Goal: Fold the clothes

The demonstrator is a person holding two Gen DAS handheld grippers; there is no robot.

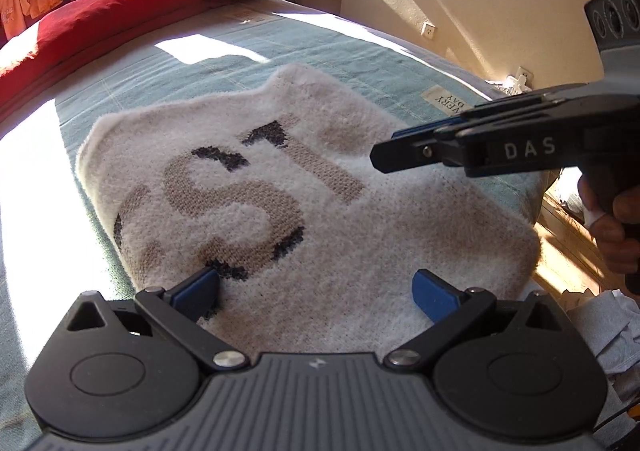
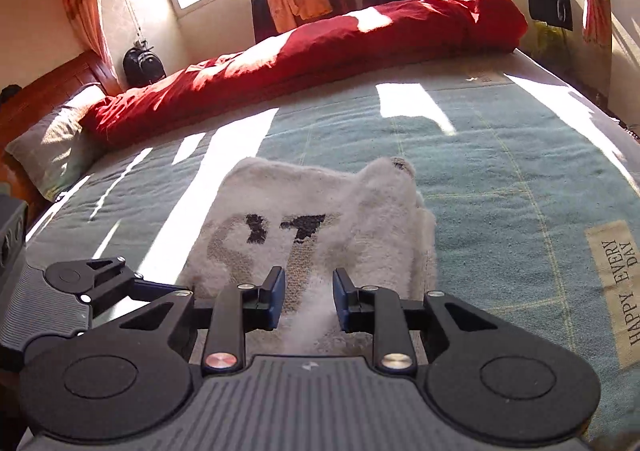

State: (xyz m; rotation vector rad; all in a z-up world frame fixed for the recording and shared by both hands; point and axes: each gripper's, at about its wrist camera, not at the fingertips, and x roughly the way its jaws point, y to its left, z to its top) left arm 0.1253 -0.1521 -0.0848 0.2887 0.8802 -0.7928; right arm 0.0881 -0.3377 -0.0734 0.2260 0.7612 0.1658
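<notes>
Two grippers hang over the folded white sweater point(image 1: 280, 187) at the frame's centre, seemingly ready to press it. Left gripper point(image 1: 316, 287) stands wide apart; right gripper point(image 2: 308, 299) is slightly apart, gripping nothing. Bed point(image 2: 500, 155) is sunlit, red duvet point(image 2: 320, 51) behind.

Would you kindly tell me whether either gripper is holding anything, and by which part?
Nothing is held: the left gripper and right gripper both stand open above the folded sweater.
</notes>
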